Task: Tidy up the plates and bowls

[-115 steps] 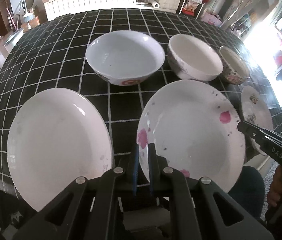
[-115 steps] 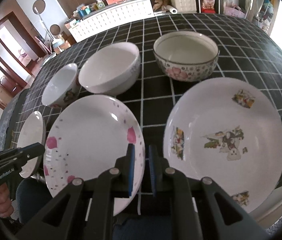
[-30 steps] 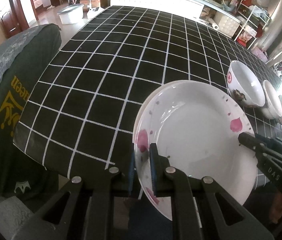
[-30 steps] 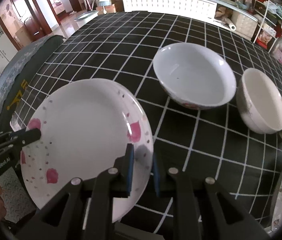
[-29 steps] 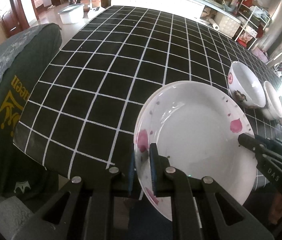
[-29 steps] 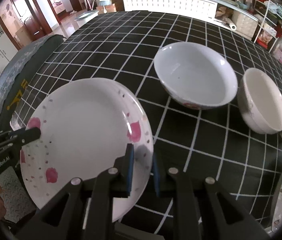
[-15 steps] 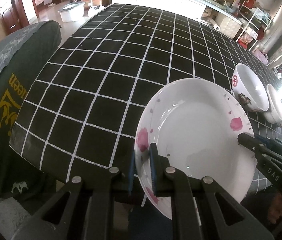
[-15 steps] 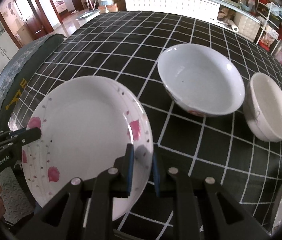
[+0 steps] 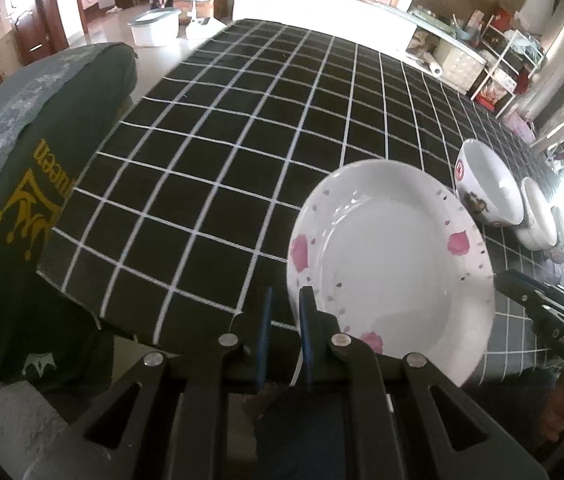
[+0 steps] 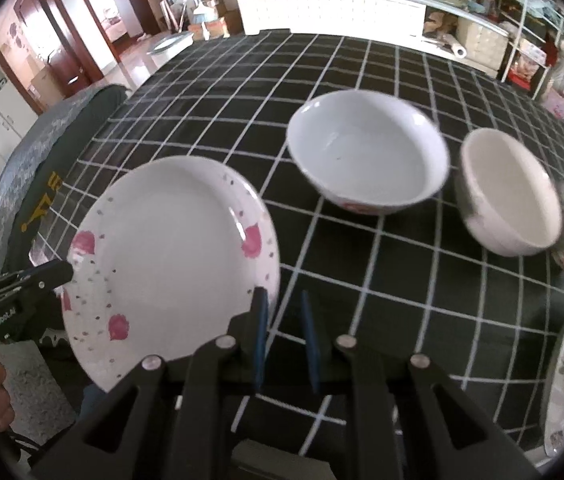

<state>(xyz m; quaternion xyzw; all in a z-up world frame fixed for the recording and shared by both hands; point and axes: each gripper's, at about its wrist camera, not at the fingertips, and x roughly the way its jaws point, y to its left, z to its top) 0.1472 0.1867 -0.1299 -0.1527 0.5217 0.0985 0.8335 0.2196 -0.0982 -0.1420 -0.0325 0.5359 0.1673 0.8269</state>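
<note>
Both grippers are pinching the pink-flowered plate (image 9: 393, 264) by opposite rims, the left gripper (image 9: 283, 320) and right gripper (image 10: 282, 320) holding it tilted above the bench's (image 9: 242, 152) near edge, beside three bowls (image 10: 365, 156)

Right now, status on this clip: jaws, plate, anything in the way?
Left gripper and right gripper: jaws shut on opposite rims of the pink-flowered plate. Plate sits over the near table edge. Nearest bowl stands apart; nothing in the way.
</note>
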